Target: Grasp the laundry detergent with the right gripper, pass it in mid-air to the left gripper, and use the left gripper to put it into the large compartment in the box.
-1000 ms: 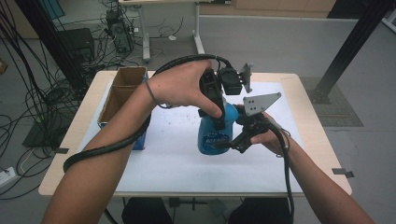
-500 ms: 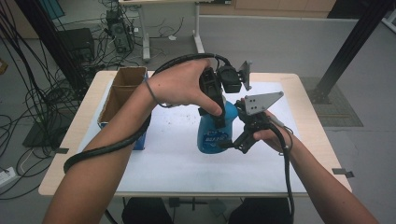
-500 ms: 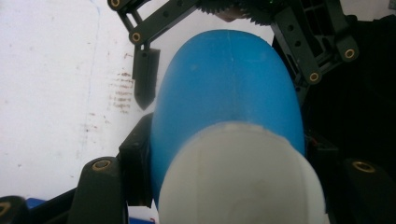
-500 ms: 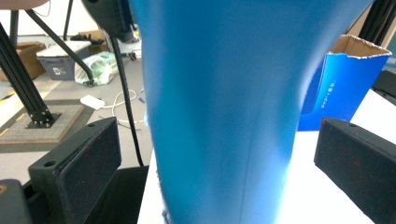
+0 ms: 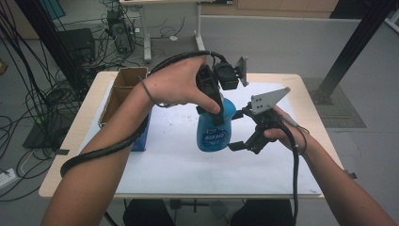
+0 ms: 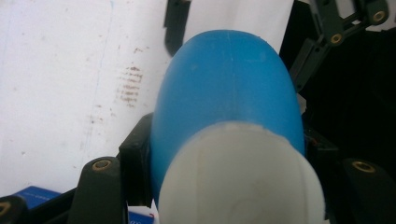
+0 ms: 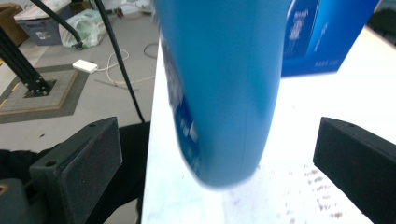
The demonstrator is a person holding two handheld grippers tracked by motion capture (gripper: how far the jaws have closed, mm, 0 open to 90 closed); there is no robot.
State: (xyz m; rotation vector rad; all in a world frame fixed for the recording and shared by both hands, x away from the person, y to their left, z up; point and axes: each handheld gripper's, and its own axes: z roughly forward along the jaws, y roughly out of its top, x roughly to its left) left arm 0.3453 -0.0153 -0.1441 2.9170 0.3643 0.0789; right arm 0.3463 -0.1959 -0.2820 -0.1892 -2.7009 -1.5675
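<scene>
A blue plastic bottle (image 5: 214,134) with a white cap hangs upright above the table. My left gripper (image 5: 215,112) comes down from above and is shut on its upper part. In the left gripper view the bottle (image 6: 224,93) and its white cap (image 6: 240,182) sit between the jaws. My right gripper (image 5: 236,132) is level at the bottle's right side and stands open. Its jaws have just been opening. In the right gripper view the bottle (image 7: 219,84) hangs between the two pads (image 7: 84,163), apart from both.
A white sheet (image 5: 179,160) covers the wooden table. A brown cardboard box (image 5: 123,89) stands at the table's left edge, with a blue box (image 5: 141,136) in front of it. Cables, metal stands and equipment are on the floor behind and to the left.
The right gripper's jaws have spread a little wider around the bottle. Both hands and the bottle have hardly moved.
</scene>
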